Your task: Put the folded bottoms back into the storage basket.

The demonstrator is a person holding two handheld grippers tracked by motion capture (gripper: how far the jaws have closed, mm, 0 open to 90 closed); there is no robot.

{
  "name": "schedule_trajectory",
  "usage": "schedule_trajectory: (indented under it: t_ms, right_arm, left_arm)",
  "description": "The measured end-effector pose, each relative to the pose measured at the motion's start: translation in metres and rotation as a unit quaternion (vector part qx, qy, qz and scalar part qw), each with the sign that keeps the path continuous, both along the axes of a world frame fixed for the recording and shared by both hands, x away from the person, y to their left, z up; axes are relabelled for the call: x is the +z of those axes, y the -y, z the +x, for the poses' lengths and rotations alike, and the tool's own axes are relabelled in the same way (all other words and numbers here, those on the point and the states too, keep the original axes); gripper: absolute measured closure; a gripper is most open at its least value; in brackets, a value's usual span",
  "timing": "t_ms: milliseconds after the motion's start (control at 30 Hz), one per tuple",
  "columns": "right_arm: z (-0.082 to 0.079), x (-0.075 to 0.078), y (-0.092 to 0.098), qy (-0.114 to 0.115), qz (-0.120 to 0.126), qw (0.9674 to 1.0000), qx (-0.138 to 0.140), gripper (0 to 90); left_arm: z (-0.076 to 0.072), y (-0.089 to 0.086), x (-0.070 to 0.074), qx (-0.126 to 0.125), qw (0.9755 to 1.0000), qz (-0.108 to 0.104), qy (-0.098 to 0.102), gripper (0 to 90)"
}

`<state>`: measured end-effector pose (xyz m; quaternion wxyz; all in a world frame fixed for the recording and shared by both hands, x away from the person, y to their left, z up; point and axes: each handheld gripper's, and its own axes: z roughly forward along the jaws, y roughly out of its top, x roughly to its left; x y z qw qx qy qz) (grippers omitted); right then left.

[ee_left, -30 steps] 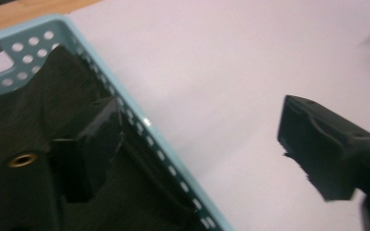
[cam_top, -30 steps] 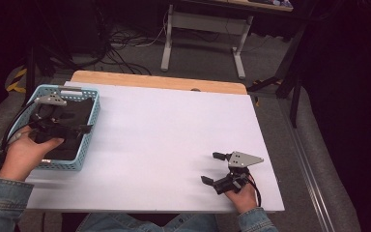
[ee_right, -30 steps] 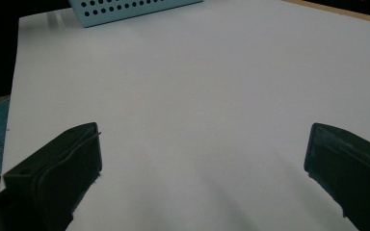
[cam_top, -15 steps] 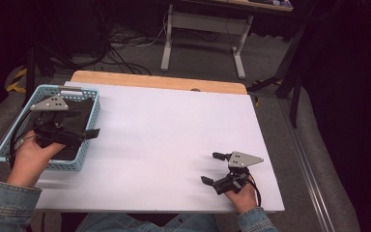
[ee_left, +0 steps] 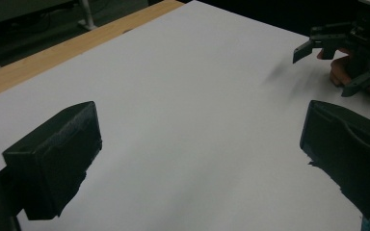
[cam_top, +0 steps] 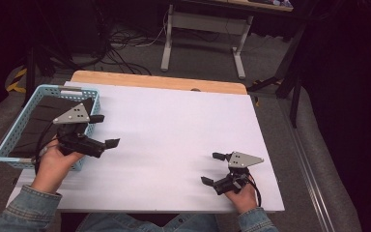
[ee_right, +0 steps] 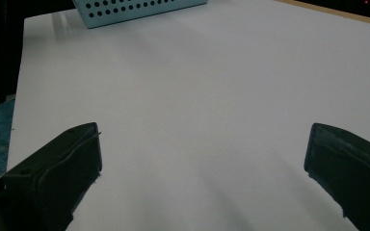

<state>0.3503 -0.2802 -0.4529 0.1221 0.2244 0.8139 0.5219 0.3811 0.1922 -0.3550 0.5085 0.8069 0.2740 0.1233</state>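
My left gripper (cam_top: 105, 130) hangs just right of a light blue basket (cam_top: 38, 92), over the white tabletop (cam_top: 174, 121). Its jaws have just been opening and stand wide apart with nothing between them. In the left gripper view the same jaws (ee_left: 197, 154) frame bare white table, and the right gripper (ee_left: 347, 53) shows at the far upper right. My right gripper (cam_top: 211, 168) rests low near the table's front right, open and empty. The right gripper view shows its jaws (ee_right: 202, 178) spread over plain table, with the basket (ee_right: 139, 7) at the top edge.
Something dark and flat (cam_top: 48, 116) lies inside the basket. A wooden strip (cam_top: 159, 81) runs along the table's far edge. Beyond it are a desk frame (cam_top: 203, 34) and cables on the floor. Denim sleeves (cam_top: 24, 212) come in at the bottom.
My left gripper has come out from over the basket and moved right onto the white table, its jaws spreading wider. The right hand has kept still.
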Motion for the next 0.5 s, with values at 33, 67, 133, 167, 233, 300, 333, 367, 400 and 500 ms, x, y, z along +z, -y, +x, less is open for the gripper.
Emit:
schedule_trajectory:
  t_ms: [33,67,133,167,233,300,333,367,400,500]
  right_arm:
    - [0.0,0.0,0.0,0.0,0.0,1.0,0.0,0.4]
    - [0.0,0.0,0.0,0.0,0.0,1.0,0.001,0.4]
    - [0.0,0.0,0.0,0.001,0.0,1.0,0.001,0.4]
    - [0.0,0.0,0.0,0.001,0.0,1.0,0.002,0.4]
    - [0.0,0.0,0.0,0.001,0.001,1.0,0.002,0.4]
    - [0.0,0.0,0.0,0.001,0.001,1.0,0.002,0.4]
    - [0.0,0.0,0.0,0.001,0.001,1.0,0.002,0.4]
    - [0.0,0.0,0.0,0.001,0.001,1.0,0.002,0.4]
    - [0.0,0.0,0.0,0.001,0.001,1.0,0.002,0.4]
    - [0.0,0.0,0.0,0.001,0.002,1.0,0.003,0.4]
  left_arm:
    - [0.0,0.002,-0.002,-0.002,1.0,0.0,0.0,1.4]
    - [0.0,0.005,-0.004,-0.004,1.0,0.003,-0.002,1.2]
    - [0.0,0.011,-0.009,-0.001,0.9999,0.011,0.004,0.8]
    - [0.0,0.013,-0.012,-0.003,0.9999,0.015,0.005,0.7]
    - [0.0,0.017,-0.017,-0.007,0.9999,0.013,0.005,0.3]
    - [0.0,0.021,-0.023,-0.008,1.0,0.005,0.001,0.1]
    - [0.0,0.022,-0.025,-0.008,1.0,0.002,0.002,0.0]
    - [0.0,0.023,-0.028,-0.008,1.0,-0.002,0.002,0.0]
    - [0.0,0.024,-0.03,-0.006,1.0,-0.003,0.001,0.0]
    - [0.001,0.027,-0.038,-0.003,1.0,-0.007,-0.004,0.0]
